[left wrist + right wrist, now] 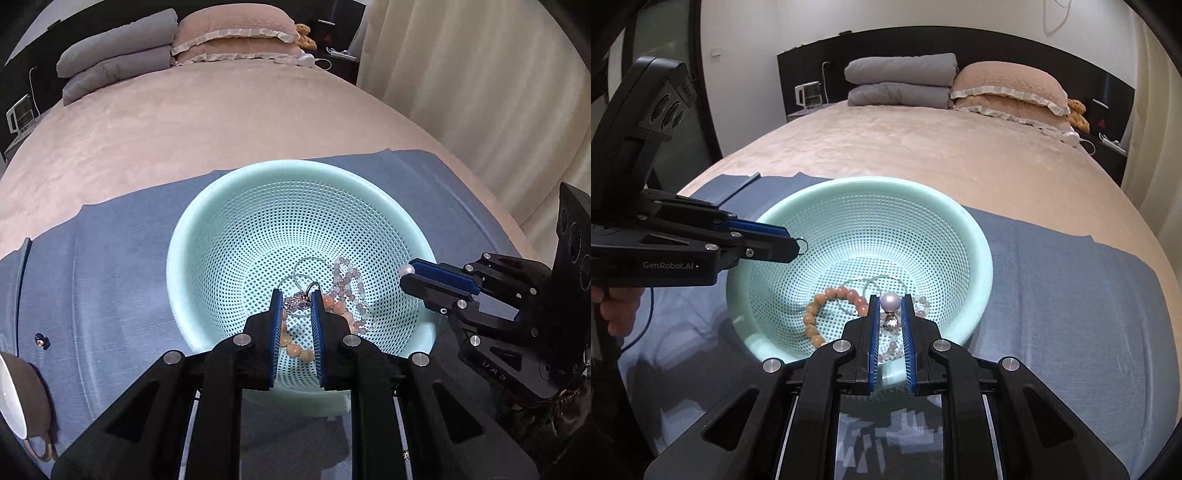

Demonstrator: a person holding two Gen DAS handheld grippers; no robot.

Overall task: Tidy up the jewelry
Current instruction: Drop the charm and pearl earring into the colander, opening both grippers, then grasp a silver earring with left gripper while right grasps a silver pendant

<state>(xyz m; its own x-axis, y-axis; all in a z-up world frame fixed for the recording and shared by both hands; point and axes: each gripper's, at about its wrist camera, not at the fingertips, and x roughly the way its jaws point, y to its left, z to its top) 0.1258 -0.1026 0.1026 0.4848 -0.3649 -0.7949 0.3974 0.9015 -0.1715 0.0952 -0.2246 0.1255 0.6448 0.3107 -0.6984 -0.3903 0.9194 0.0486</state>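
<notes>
Jewelry sits pooled at the bottom of a mint-green perforated basket [229, 236], which rests on a blue cloth [110, 258] spread over the pink bed [184, 122], likely so small pieces cannot slip into the bedding. At the far left a cup [22, 398] lies on the cloth's edge, clear of the work. Next comes the left gripper [798, 245], held over the basket's left rim with its jaws nearly closed on a small metal ring [802, 245] that juts from the tips, a light pinch suited to something so thin. In the bowl's middle lie a peach bead bracelet [816, 314], thin hoops [306, 266] and a pale lilac bead strand [347, 284], still loose and tangled together. Further right, the right gripper [889, 306] clamps a pearl piece [890, 302] between its blue pads, pearl upward and a small metal fitting hanging below, poised above the basket
</notes>
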